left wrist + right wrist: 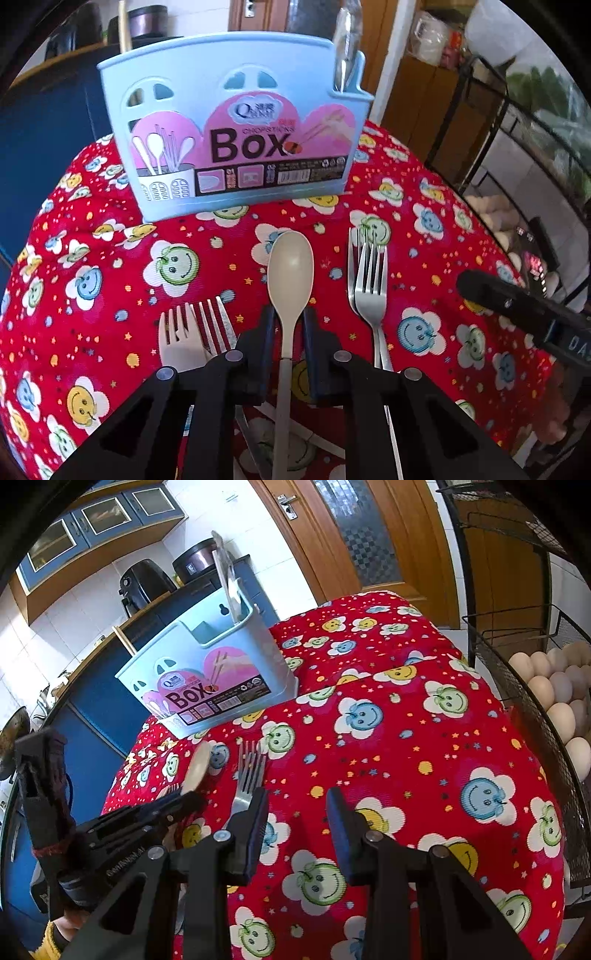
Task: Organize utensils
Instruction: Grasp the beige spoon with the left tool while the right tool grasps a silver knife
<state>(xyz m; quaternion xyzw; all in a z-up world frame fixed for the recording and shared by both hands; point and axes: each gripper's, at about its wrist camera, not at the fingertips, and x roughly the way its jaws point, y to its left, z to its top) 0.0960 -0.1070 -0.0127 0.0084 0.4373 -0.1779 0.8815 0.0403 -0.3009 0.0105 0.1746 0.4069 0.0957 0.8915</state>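
On red smiley tablecloth point(110, 258): utensil box point(236, 140).

Blue plastic utensil holder point(236, 122): pink front label point(255, 147) printed "Box" in large dark letters, "CHOPSTICKS" in small capitals above it, and a logo that looks like "QIANLI"; the fine print and barcode below cannot be read. The same "BOX" is seen in the right wrist view.

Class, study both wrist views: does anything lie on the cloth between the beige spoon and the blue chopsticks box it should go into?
Nothing visible does. The left gripper straddles the beige spoon, and only bare patterned cloth separates its bowl from the blue chopsticks box. The steel forks lie to the right, off that path.
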